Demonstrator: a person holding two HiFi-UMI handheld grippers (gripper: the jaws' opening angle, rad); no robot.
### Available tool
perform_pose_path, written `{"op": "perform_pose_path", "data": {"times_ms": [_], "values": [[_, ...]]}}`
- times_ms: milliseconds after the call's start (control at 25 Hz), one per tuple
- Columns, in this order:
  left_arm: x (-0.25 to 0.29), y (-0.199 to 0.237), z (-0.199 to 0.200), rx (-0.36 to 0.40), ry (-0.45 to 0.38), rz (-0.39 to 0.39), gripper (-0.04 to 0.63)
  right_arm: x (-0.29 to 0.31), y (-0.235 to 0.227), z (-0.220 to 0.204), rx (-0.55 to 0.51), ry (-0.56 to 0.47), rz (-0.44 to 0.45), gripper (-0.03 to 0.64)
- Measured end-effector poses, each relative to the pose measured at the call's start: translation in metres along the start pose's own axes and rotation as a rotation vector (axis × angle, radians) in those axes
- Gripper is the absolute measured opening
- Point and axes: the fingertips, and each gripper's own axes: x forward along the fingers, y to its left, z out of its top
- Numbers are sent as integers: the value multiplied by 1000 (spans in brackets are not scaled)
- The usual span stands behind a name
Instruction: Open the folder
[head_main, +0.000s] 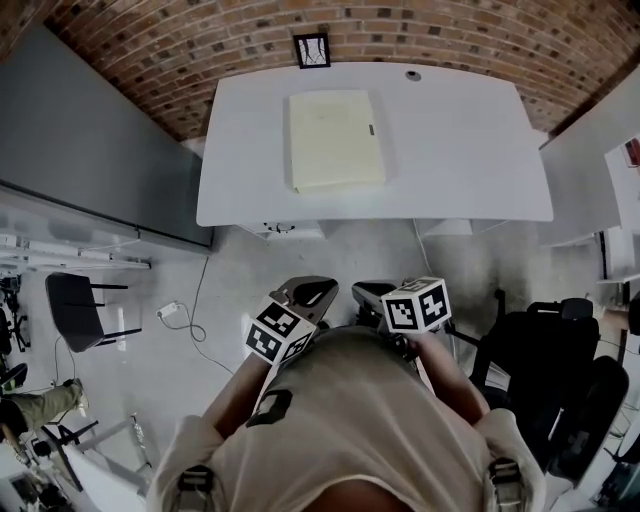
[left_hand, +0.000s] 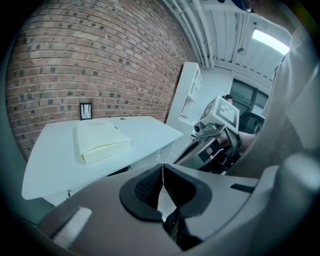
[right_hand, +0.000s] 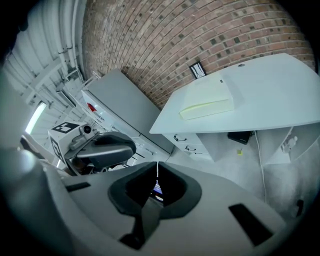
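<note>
One closed folder (head_main: 336, 140) on one table (head_main: 460, 150); left claw (left_hand: 162, 175), right claw (right_hand: 157, 172) both together, empty.

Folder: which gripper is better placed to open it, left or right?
Right, marginally. Left gripper and right gripper are both shut, near the body, short of the table. The closed folder has a dark mark on its right edge, likely the opening side, nearer the right gripper.

There were two claws, the left claw (left_hand: 162, 170) and the right claw (right_hand: 157, 169). Ahead of them stood one table (head_main: 460, 150) bearing one folder (head_main: 336, 140), with one small frame (head_main: 312, 50) beyond it. Out past the left claw stood one black chair (head_main: 72, 310).
</note>
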Motion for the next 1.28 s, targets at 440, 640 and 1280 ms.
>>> {"op": "perform_pose_path", "data": {"times_ms": [440,640,1280], "values": [[43,14,40,-8,-7,127,6,-36,-55,26,-24,20,31,6],[43,29,48,1,-2,188,6,-38,-62,31,-29,36,44,6],[18,145,68,15,-49,156,6,6,-64,88,-13,14,-94,6]]}}
